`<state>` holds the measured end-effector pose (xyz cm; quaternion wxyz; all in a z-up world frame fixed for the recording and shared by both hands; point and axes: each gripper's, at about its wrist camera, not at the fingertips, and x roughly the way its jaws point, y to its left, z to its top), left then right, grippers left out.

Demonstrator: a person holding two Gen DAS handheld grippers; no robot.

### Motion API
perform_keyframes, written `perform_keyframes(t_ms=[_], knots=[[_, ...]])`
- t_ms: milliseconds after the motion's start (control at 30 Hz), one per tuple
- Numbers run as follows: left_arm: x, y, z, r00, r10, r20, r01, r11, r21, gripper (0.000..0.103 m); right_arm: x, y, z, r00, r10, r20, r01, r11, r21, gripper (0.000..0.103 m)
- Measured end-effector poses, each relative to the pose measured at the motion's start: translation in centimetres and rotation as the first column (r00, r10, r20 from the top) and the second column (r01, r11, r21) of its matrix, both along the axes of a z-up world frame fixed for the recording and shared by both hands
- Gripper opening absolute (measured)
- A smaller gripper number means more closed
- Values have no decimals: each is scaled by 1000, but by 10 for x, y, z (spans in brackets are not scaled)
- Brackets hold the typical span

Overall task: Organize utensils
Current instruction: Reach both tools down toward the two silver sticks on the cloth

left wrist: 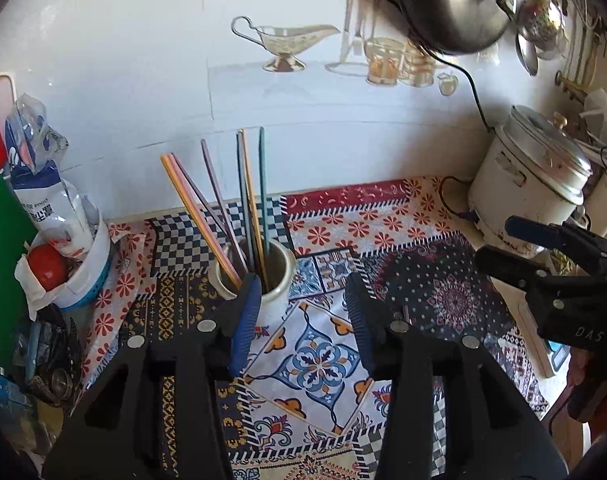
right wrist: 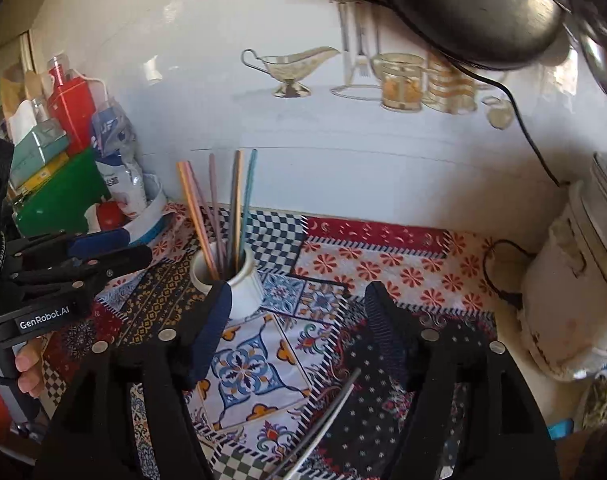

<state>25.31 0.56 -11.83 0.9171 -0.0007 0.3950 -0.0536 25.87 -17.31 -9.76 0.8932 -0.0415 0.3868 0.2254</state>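
A white ceramic cup point(left wrist: 277, 284) point(right wrist: 245, 286) stands on the patterned cloth near the wall and holds several coloured chopsticks point(left wrist: 219, 208) point(right wrist: 223, 208) upright. My left gripper point(left wrist: 303, 320) is open and empty just in front of the cup; its left finger overlaps the cup's front. It also shows in the right wrist view point(right wrist: 115, 246). My right gripper point(right wrist: 299, 328) is open, to the right of the cup. It also shows in the left wrist view point(left wrist: 507, 240). A thin metal utensil point(right wrist: 323, 424) lies on the cloth below the right gripper.
A white rice cooker point(left wrist: 531, 176) point(right wrist: 571, 272) with a black cord stands at the right. A white container with a bag and a red object point(left wrist: 75, 248), and green and red boxes point(right wrist: 63, 196), crowd the left. A dark pan point(left wrist: 451, 4) hangs overhead.
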Motion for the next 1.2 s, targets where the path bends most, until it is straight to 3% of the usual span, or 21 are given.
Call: perform_keyframes(t_ms=[67,167,300,400,700,900,1000,1067,1200], knots=[[-1,-11,-16,999,-21,-38,21,1000,10,43,-5,-13,-9,998,-61,-13,61,998,-32,77],[-1,-26,-40,993,-51,-102,51,999,3,43,-10,-32,-30,984,-170,-52,163,979,-120,80],[-4,-45,-67,984,-78,-163,82,997,13,43,-16,-52,-62,952,-294,-85,262,926,-272,80],[-9,-54,-84,975,-95,-203,99,995,13,43,-25,-63,-83,940,-330,-88,280,891,-357,80],[-34,-51,-127,946,-76,-314,85,996,12,43,-57,-56,-134,934,-257,-249,185,942,-279,80],[-45,-35,-140,936,-40,-348,48,999,14,43,-62,-37,-165,917,-209,-340,138,965,-221,77],[-46,-28,-140,937,-21,-349,26,1000,10,43,-61,-31,-174,912,-214,-349,136,963,-233,76],[-45,-24,-139,938,-13,-348,15,1000,3,43,-57,-29,-181,904,-226,-364,135,957,-257,68],[-43,-24,-138,937,-16,-349,18,1000,2,43,-58,-22,-181,915,-193,-354,99,959,-265,63]])
